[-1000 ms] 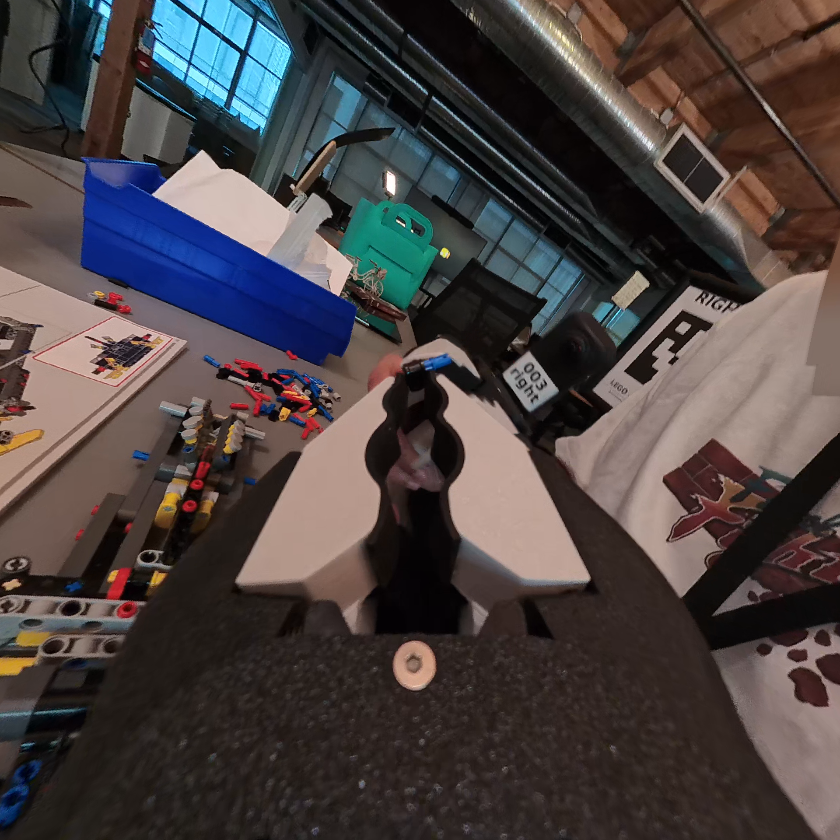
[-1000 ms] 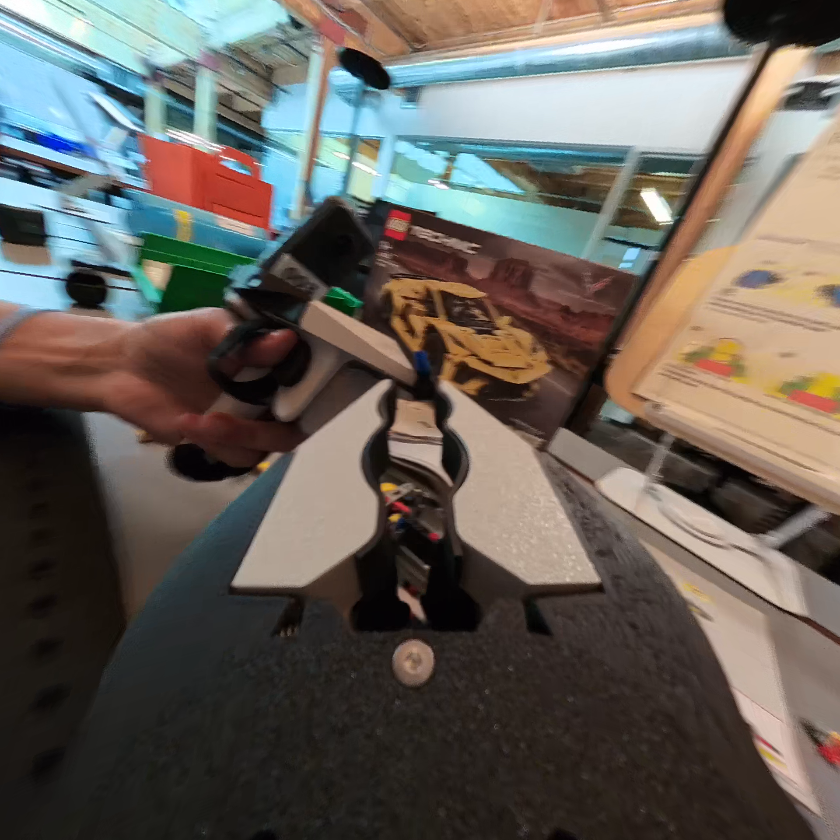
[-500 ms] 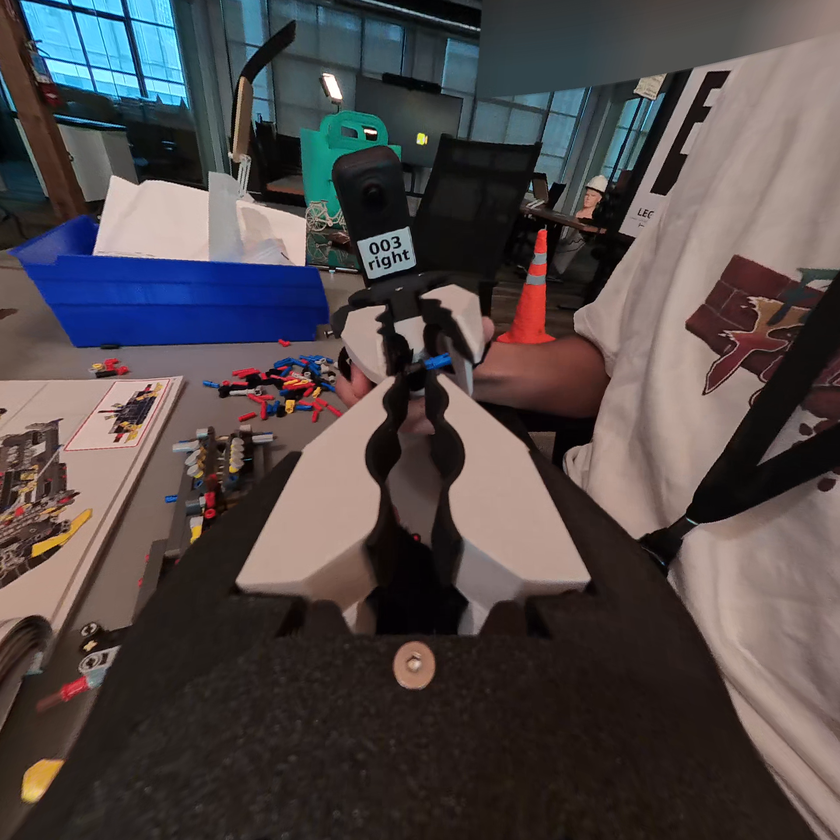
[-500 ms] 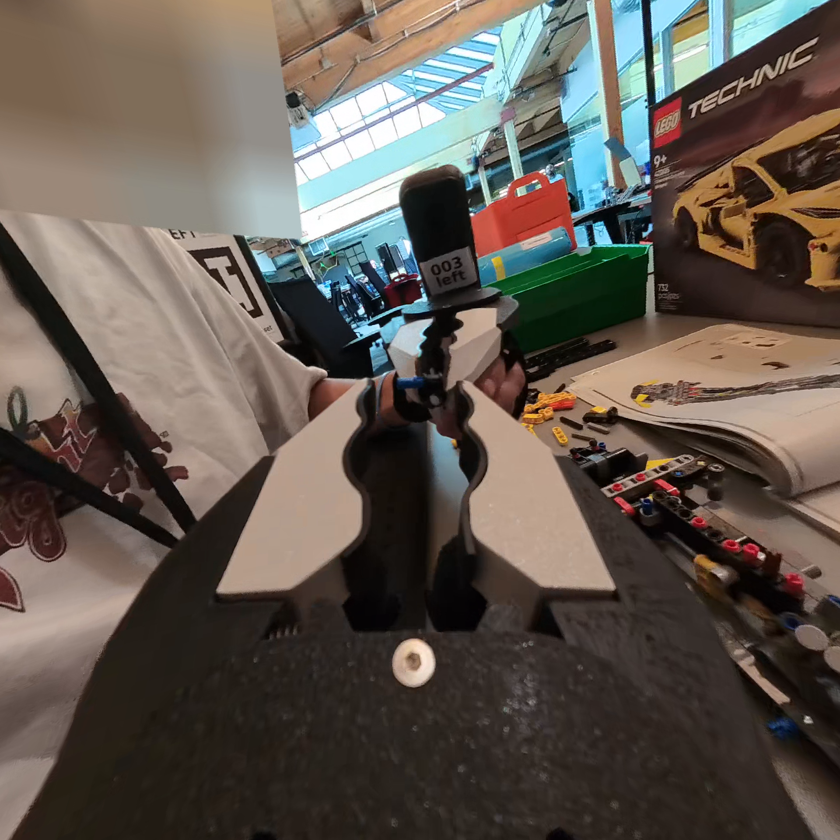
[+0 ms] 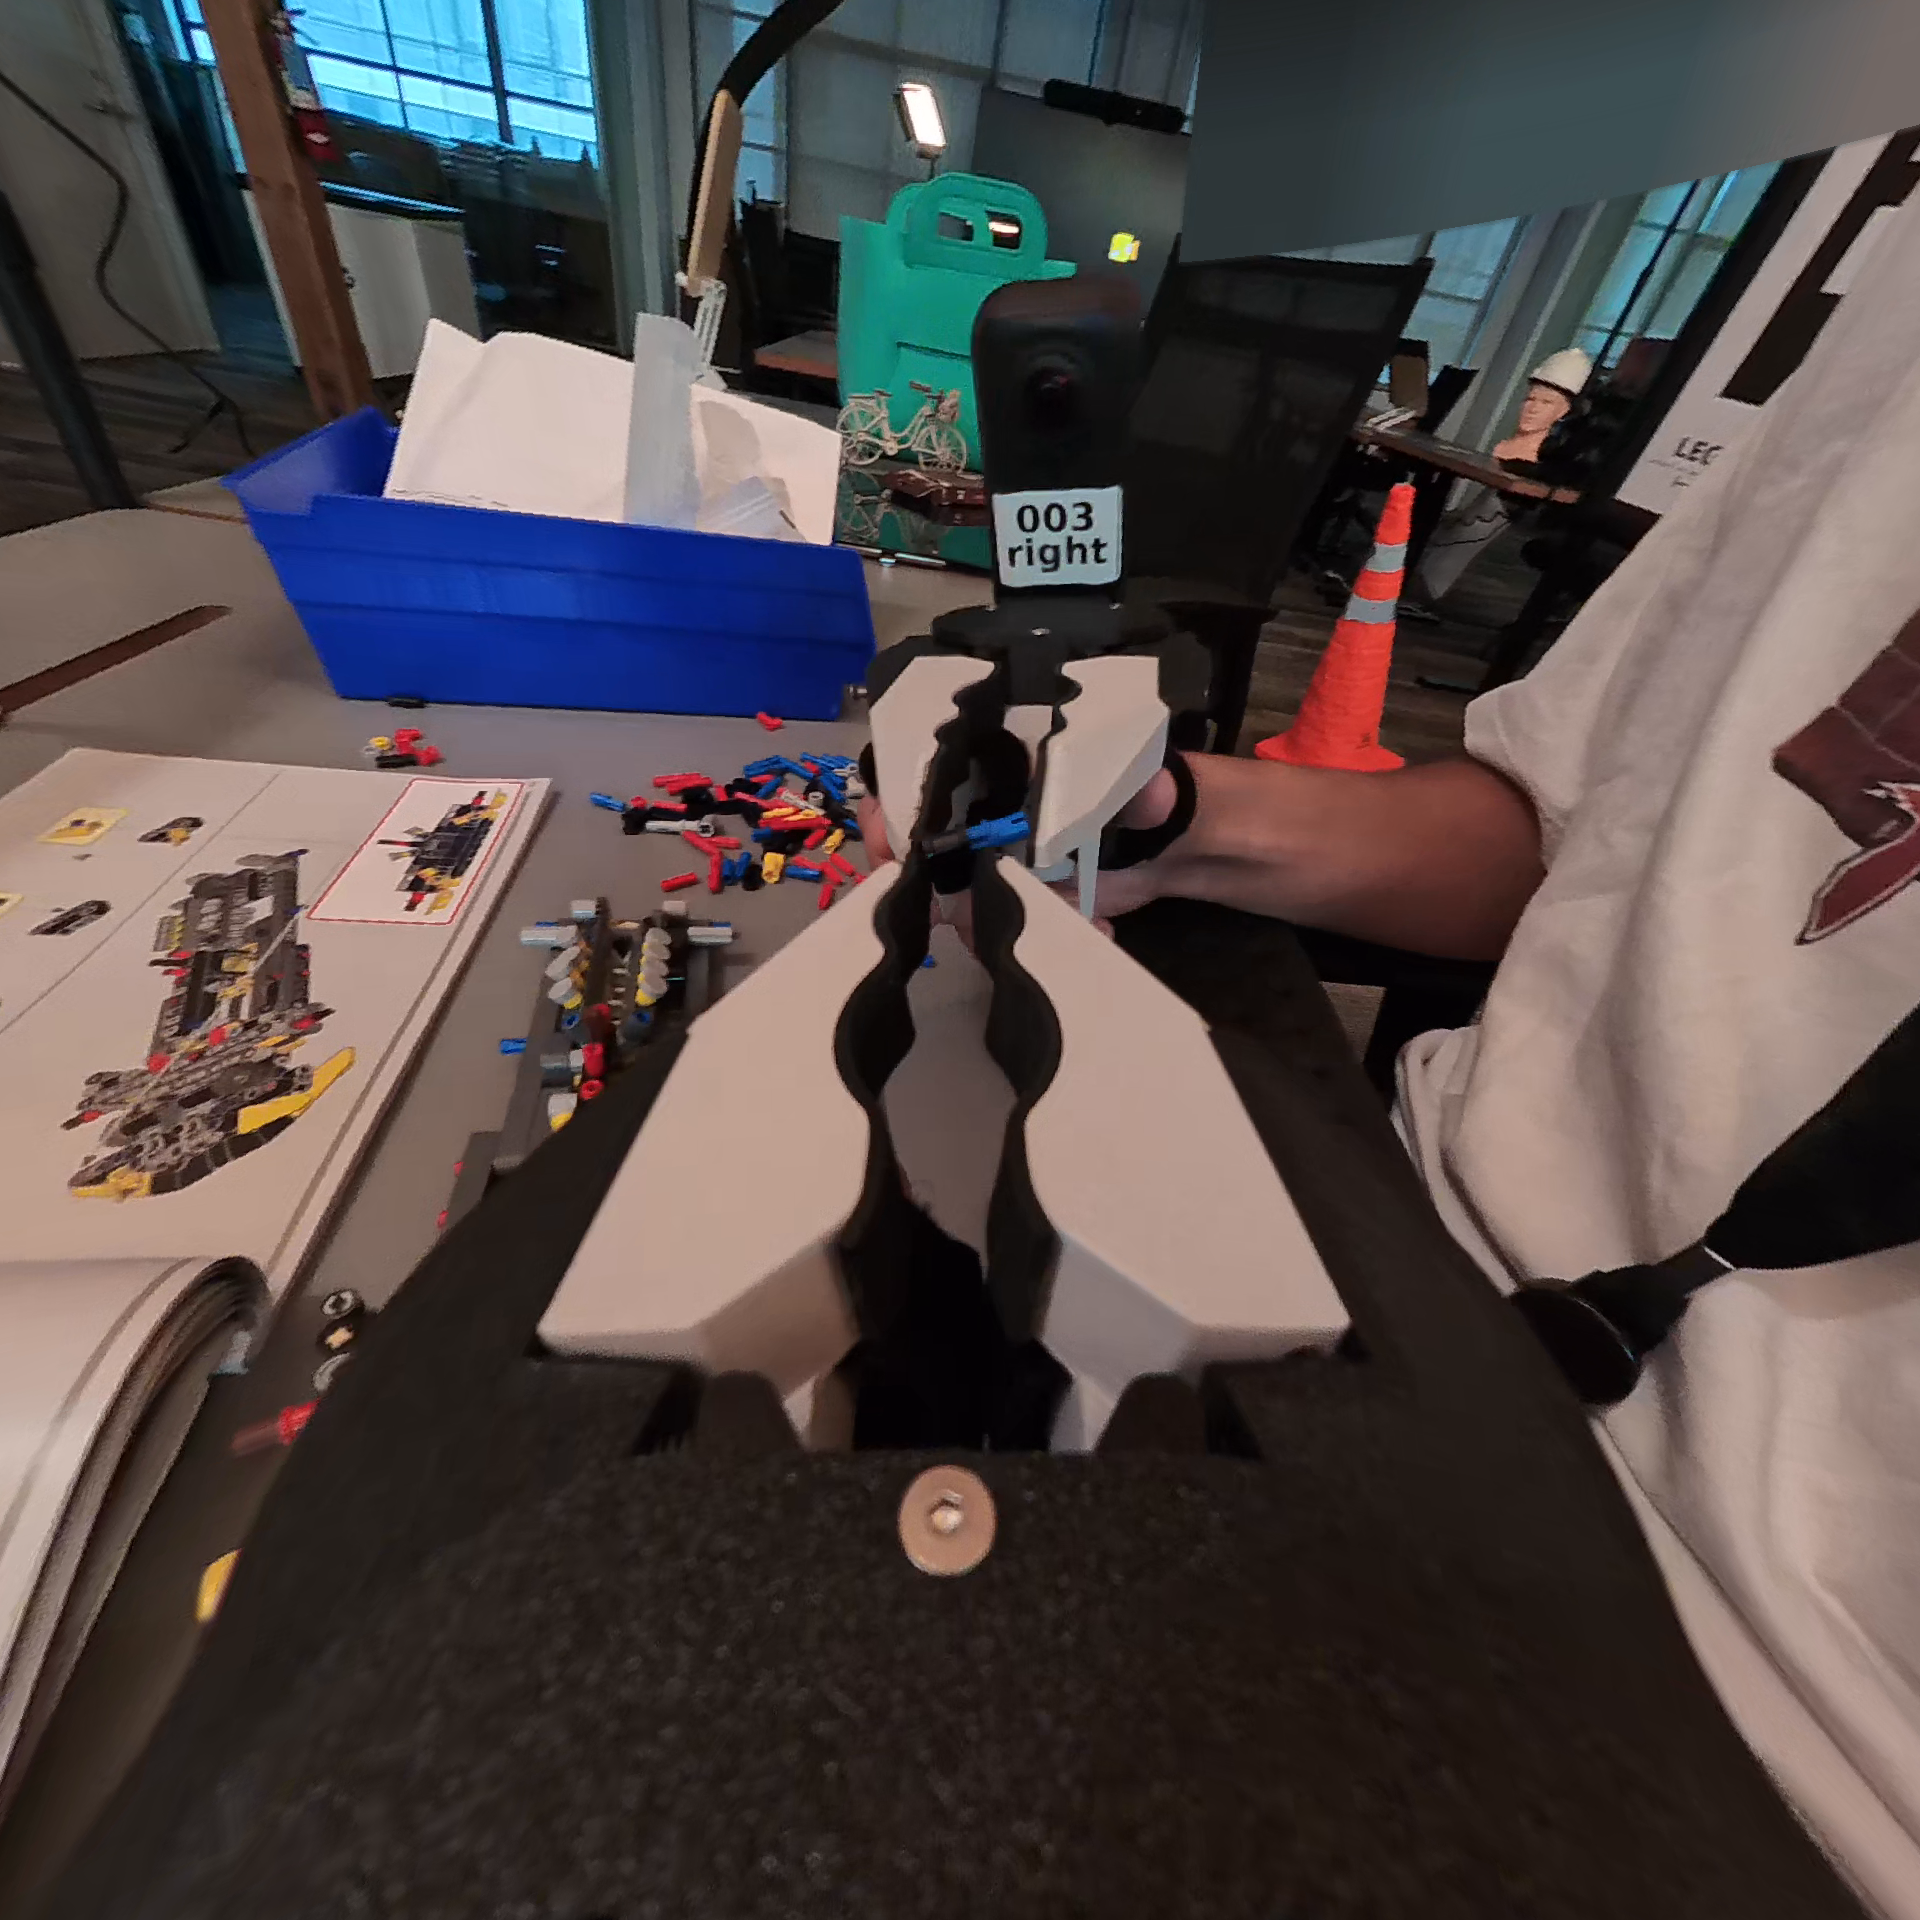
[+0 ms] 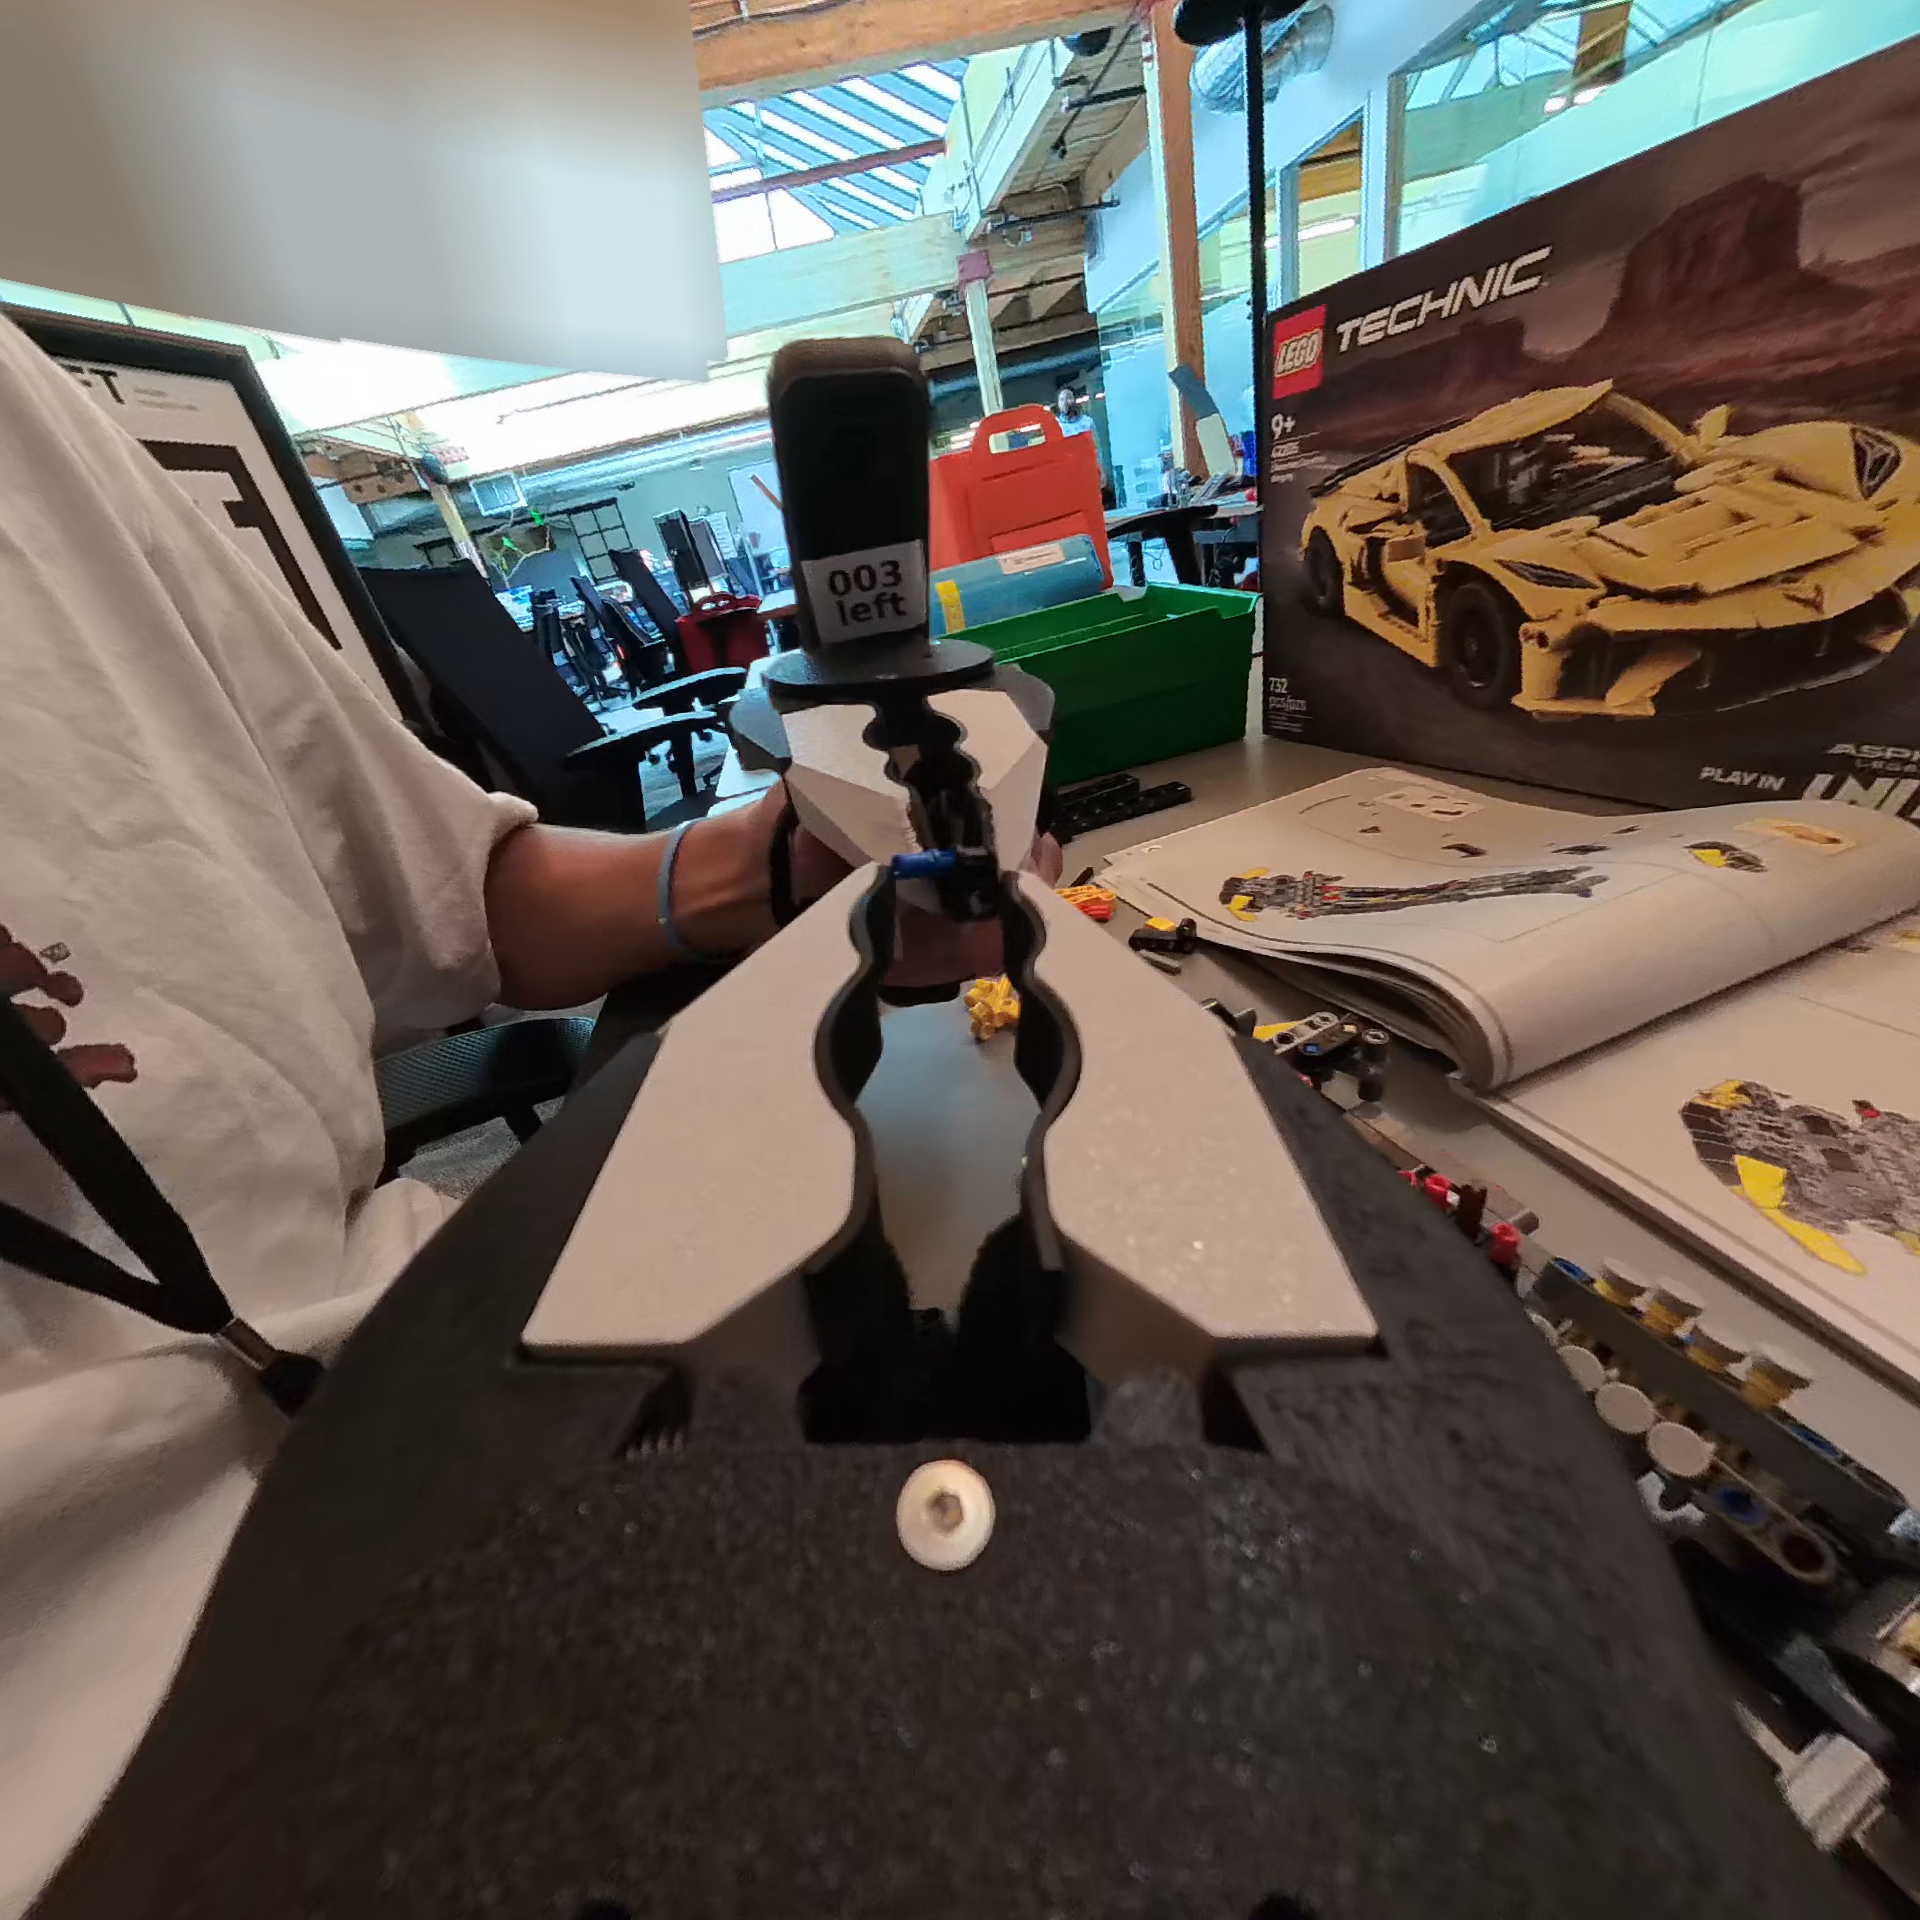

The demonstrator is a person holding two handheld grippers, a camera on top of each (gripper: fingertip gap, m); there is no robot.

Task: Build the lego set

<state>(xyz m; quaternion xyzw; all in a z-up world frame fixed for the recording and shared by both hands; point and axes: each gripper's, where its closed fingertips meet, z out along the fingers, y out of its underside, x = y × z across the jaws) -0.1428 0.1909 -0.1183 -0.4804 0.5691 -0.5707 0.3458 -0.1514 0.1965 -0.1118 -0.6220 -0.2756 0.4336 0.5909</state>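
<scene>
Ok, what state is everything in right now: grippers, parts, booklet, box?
left gripper: shut on black connector, held in the air.
right gripper: open, tips facing the left one's.
black connector: clamped.
blue pin: sticking sideways out of the connector.
instruction booklet: open, lying flat.
chassis: partly built, lying beside the booklet.
set box: standing upright.

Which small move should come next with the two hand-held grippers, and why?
Probably close the right hand-held gripper gently on the blue pin. The left hand-held gripper seems to pinch the black piece on that pin, tip to tip with the right one. The pin lies between the right fingertips; whether they touch it is unclear.
</scene>
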